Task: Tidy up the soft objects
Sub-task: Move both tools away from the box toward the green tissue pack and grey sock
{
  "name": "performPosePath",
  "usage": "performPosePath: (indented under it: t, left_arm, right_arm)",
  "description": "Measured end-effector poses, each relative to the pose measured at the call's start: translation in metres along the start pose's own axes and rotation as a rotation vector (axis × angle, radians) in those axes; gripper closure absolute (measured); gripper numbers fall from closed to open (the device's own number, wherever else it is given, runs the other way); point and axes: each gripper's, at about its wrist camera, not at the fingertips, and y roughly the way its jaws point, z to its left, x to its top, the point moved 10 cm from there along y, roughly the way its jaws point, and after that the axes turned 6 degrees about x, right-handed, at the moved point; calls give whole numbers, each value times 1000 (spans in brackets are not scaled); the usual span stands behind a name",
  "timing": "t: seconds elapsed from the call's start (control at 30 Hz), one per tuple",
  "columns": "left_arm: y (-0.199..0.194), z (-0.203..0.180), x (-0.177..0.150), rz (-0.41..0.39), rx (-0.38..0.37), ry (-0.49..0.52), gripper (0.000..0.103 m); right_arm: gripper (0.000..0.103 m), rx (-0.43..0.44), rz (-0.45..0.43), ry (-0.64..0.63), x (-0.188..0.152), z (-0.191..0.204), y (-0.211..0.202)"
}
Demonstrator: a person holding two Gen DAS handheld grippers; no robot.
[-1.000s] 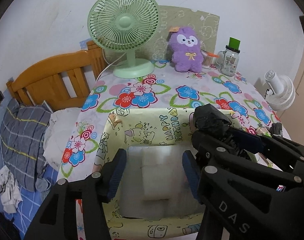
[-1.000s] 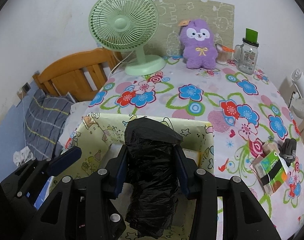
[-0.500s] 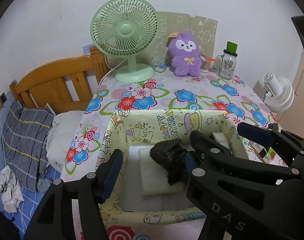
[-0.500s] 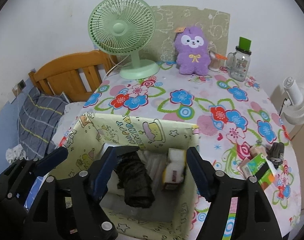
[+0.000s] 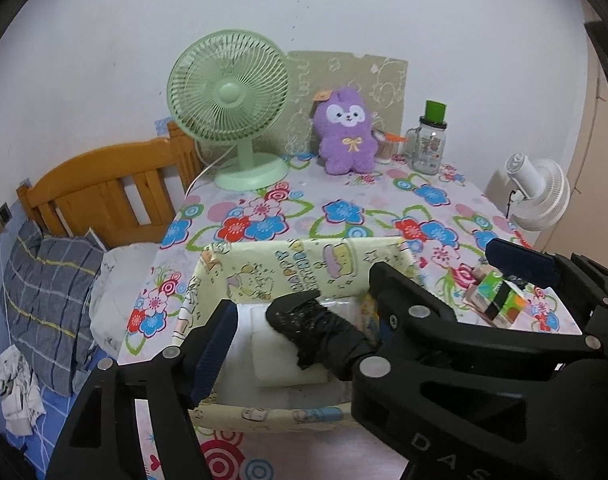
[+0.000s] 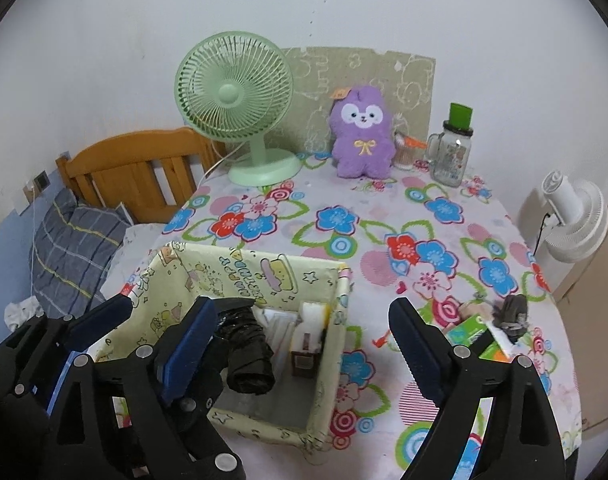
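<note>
A yellow cartoon-print box (image 5: pixel 304 256) (image 6: pixel 328 344) stands on the flowered table. A black crumpled bag roll (image 5: pixel 324 332) (image 6: pixel 248 360) lies loose inside it on a white foam pad (image 5: pixel 280 364), next to a white-and-yellow sponge (image 6: pixel 314 316). My left gripper (image 5: pixel 300 340) hovers over the box's near side with its jaws opening; the roll lies below them, untouched. My right gripper (image 6: pixel 304 346) is also opening, wide over the box's right wall, gripping nothing. A purple plush (image 5: pixel 346 136) (image 6: pixel 362 132) sits at the table's back.
A green fan (image 6: pixel 232 96) and a glass jar (image 6: pixel 450 160) with a green lid stand at the back. Green packets (image 6: pixel 470 330) lie on the table at the right. A white fan (image 6: pixel 572 216) stands beyond the right edge, a wooden bed frame (image 5: pixel 104 188) to the left.
The right gripper let go of the black roll, which dropped into the box. Both grippers opened wider and drew back and up from the box.
</note>
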Motion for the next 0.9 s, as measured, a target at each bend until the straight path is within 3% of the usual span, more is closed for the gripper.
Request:
performPosePath:
  t: [0.9]
  left_arm:
    - [-65, -64, 7, -120, -40, 45, 19]
  right_arm:
    - [8, -67, -120, 29, -6, -51, -88]
